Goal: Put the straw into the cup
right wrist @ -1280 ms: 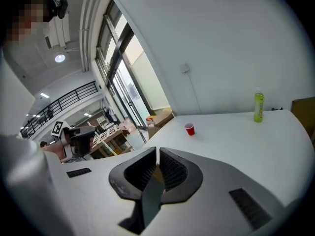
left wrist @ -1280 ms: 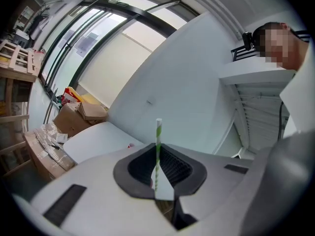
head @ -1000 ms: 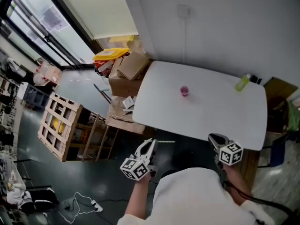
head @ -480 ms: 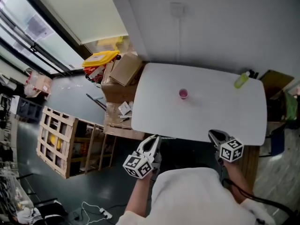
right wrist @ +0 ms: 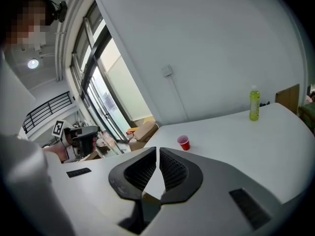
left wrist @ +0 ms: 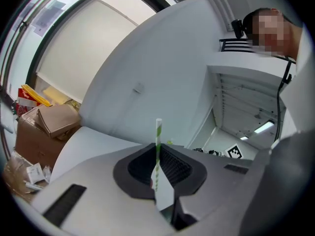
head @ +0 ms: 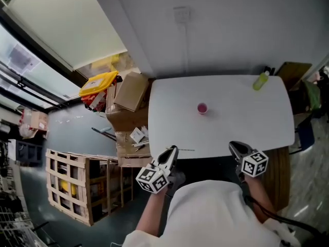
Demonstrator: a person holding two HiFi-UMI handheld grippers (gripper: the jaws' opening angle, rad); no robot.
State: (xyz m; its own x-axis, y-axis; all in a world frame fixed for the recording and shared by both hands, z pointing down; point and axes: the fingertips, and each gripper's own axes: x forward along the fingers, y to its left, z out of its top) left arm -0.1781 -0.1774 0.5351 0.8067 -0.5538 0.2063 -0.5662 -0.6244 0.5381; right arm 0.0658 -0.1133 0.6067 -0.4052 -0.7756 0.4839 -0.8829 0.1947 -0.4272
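White rectangular table [head: 226, 125] sits mid head view, long side across the pic, far edge against a grey wall. Brown cardboard boxes [head: 128, 92] are stacked just beside its left end. A wooden slat crate [head: 72, 181] stands on the floor further left, well apart from the table.

L gripper [head: 173, 150] & R gripper [head: 234, 146] are both at the table's near edge, tips aimed toward the table: L near the left corner, R toward the right end. L gripper [left wrist: 156, 147] is clenched on the straw, pads pinching it. R gripper [right wrist: 158, 149] has jaws pressed together w/ only a hairline slit btwn the tips, nothing in it.

Yellow-green plastic bottle [head: 260, 80] stands upright at the far right corner. Small red plastic cup [head: 202, 108] is upright, mouth up, approx mid-table, well apart from both grippers & the bottle.

Thin green-and-white striped paper straw [left wrist: 157, 132] is outside the cup. Its long axis is crosswise to the L jaws, and one end pokes past the tips. In head view it's a faint level line [head: 187, 150] running right from the L tips along the near table edge.

Stripes & pinch read only in L gripper view. R gripper view alone gives cup [right wrist: 183, 142] & bottle [right wrist: 254, 103] side-on, cup just above its jaw tips in the pic.
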